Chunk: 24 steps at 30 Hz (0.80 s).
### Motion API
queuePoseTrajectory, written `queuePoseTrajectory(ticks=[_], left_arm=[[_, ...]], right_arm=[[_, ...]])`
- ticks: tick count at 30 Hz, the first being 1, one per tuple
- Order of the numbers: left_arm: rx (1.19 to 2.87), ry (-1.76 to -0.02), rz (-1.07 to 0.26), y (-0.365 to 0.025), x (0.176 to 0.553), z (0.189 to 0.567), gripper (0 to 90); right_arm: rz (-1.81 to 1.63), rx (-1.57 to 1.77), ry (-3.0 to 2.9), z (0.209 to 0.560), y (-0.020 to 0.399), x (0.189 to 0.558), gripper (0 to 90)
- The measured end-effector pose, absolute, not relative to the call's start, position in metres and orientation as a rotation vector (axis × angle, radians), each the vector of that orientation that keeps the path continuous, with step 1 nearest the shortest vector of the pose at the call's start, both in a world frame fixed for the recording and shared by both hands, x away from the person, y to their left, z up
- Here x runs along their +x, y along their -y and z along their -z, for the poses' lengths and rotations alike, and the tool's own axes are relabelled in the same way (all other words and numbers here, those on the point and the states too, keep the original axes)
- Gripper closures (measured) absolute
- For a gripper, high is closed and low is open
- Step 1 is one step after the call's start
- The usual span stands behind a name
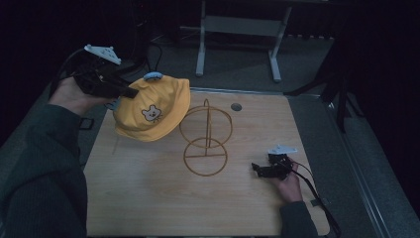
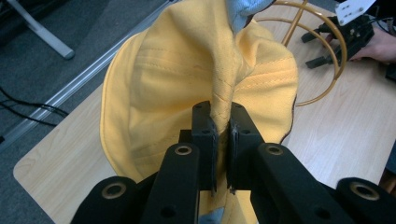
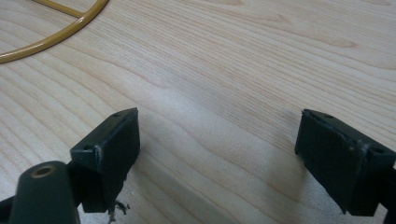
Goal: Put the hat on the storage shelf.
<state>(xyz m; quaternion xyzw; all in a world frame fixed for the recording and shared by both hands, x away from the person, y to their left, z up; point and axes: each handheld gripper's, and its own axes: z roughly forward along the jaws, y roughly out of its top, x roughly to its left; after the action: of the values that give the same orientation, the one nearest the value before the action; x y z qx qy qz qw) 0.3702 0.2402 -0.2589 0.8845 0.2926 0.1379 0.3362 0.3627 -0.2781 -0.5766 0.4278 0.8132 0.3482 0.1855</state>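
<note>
Above the wooden table (image 1: pixel 148 198), the yellow hat (image 1: pixel 151 111) hangs beside the wire stand (image 1: pixel 206 139), pinched by the left gripper (image 2: pixel 223 135) on one thin fold that could slip, while the right gripper (image 3: pixel 219 154) rests spread and empty.

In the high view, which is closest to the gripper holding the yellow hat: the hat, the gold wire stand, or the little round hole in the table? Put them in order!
From the left gripper:
1. Yellow hat, pinched in its jaws, at the table's far left.
2. Gold wire stand, just right of the hat, mid-table.
3. Round hole, farther right, near the table's far edge.
</note>
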Motion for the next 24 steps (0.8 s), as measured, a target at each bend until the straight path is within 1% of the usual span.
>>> queuePoseTrajectory(ticks=[24], left_arm=[[2.314,-0.675,-0.355,-0.223,0.367,0.244,83.8]], right_arm=[[-0.985,1.202,-2.291,0.577,0.278,0.363,13.8]])
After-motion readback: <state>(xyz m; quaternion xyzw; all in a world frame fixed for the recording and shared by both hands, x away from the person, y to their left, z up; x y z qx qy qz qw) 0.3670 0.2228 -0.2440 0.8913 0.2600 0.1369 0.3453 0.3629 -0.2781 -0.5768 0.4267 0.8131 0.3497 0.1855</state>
